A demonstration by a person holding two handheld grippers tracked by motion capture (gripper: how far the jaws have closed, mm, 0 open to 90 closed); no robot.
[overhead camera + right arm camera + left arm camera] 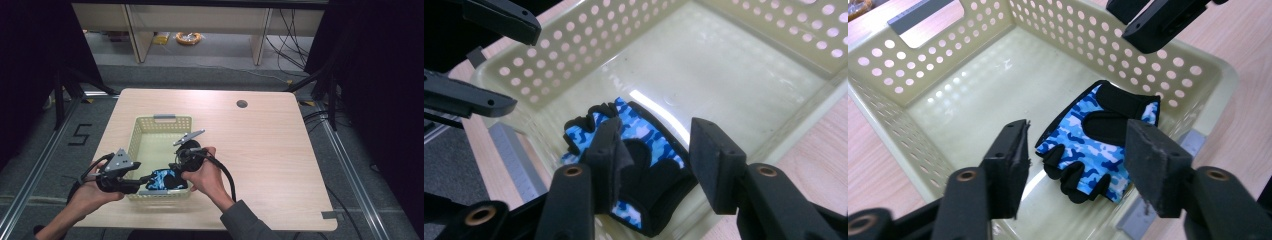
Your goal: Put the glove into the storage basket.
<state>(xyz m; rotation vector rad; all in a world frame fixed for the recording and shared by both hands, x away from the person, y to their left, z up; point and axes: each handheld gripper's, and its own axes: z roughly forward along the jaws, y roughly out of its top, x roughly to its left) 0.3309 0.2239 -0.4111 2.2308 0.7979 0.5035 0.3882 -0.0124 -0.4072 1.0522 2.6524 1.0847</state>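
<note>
A blue camouflage fingerless glove (161, 179) (1093, 135) (639, 145) with black palm and finger edges lies flat on the floor of a pale yellow perforated basket (165, 122) (923, 65) (574, 45), in its near corner. My left gripper (148, 178) (1078, 132) hovers over the basket's near-left rim, open, with the glove below and beyond its jaws. My right gripper (176, 171) (658, 131) hangs just above the glove from the right, open and holding nothing. Each gripper appears in the other's view, the right gripper (1158, 17) and the left gripper (521, 67).
The basket sits at the near left of a light wooden table (260, 150), with grey handle strips (164, 118) on its ends. A dark cable hole (242, 103) is at the table's far side. Black cables trail from both grippers.
</note>
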